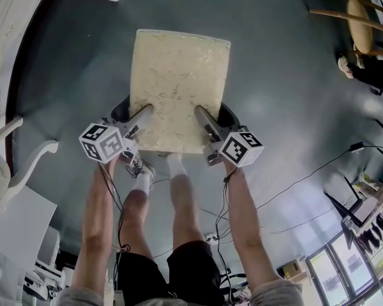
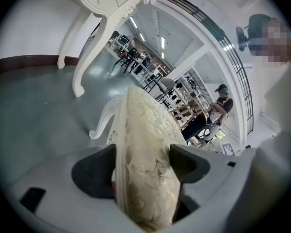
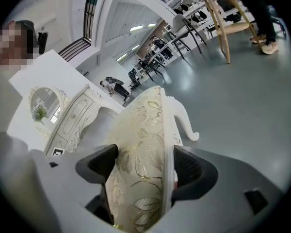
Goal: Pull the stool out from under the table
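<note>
Stool (image 1: 179, 75), rectangular, with cream floral-brocade cushion and curved white legs; smooth grey floor (image 1: 281, 107) beneath it. Left gripper (image 1: 145, 112) and right gripper (image 1: 200, 112) each squeeze its padded near edge.

One stool (image 1: 179, 85), one table (image 1: 0, 50), two hand-held grippers (image 1: 142, 115) (image 1: 203, 117)

Bright, even light, fisheye edges

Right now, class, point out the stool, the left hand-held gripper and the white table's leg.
stool (image 1: 179, 81), head view, centre of cushion.
left hand-held gripper (image 2: 144, 163), left gripper view, midway between jaws clamping the seat.
table leg (image 2: 88, 52), left gripper view, middle of the curve.
</note>
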Motion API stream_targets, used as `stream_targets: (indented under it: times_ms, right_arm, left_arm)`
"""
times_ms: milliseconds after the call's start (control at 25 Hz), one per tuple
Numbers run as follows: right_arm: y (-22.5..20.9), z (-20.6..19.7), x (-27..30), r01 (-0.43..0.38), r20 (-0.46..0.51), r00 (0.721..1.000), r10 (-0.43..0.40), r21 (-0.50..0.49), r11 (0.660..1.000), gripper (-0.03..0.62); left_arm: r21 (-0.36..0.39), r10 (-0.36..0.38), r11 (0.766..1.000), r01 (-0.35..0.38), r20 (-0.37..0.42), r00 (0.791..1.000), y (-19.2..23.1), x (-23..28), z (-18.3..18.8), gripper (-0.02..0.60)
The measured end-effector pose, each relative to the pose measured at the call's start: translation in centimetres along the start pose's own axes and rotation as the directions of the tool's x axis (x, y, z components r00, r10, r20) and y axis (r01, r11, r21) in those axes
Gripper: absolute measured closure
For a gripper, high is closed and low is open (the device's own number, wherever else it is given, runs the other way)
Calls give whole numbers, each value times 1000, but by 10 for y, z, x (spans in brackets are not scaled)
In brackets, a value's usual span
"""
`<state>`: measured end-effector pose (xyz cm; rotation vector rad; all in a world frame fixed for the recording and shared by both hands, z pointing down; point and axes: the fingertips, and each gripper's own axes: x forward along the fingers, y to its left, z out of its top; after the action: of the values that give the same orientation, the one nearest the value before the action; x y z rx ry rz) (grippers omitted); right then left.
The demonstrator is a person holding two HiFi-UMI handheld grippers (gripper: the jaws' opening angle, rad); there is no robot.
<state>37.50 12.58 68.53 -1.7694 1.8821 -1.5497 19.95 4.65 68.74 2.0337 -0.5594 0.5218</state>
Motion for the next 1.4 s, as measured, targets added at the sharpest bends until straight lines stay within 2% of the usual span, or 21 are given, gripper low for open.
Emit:
stream_targets:
  times_ms: [240,360,480,600,760,840,880,1040,1120,1240,1400]
  right_arm:
    - [-2,0,-3,30,-8,1000,-30,-8,1000,224]
    - [-4,2,-8,82,-17,996,-83,-46,996,224]
    - [2,12,-11,116,-22,993,-118,-92,989,224]
    - [24,29,-12,128,-14,991,-131,-148,981,224]
    - [66,49,-14,125,-13,991,-133,-258,958,224]
    - [95,58,-10,103,-12,994,-112,-317,943,224]
    - [111,62,-7,90,-9,995,-99,-343,935,224]
    - [179,79,0,50,2,999,-54,-415,908,224]
    - [214,86,3,30,4,1000,-31,-452,892,226]
    - [270,96,8,-17,1,1000,21,-516,856,226]
    - [346,107,8,-81,-6,996,94,-580,810,240]
  left_arm:
    - [-8,2,1000,-2,-13,1000,0,-1,-1,238]
    - [46,28,999,-27,-20,999,-1,-6,4,239]
    - [76,65,995,-66,6,998,-2,-15,17,244]
    - [108,110,988,-114,40,993,-6,-33,40,245]
    - [185,166,966,-178,78,983,-19,-65,70,260]
    - [219,182,955,-202,109,977,-29,-86,89,317]
    - [230,189,949,-215,131,973,-33,-98,98,327]
    - [236,220,933,-270,216,951,-47,-151,134,336]
    - [250,248,917,-310,251,936,-51,-179,148,341]
    - [259,291,889,-378,317,903,-57,-225,168,372]
    - [230,342,859,-457,407,847,-68,-295,190,410]
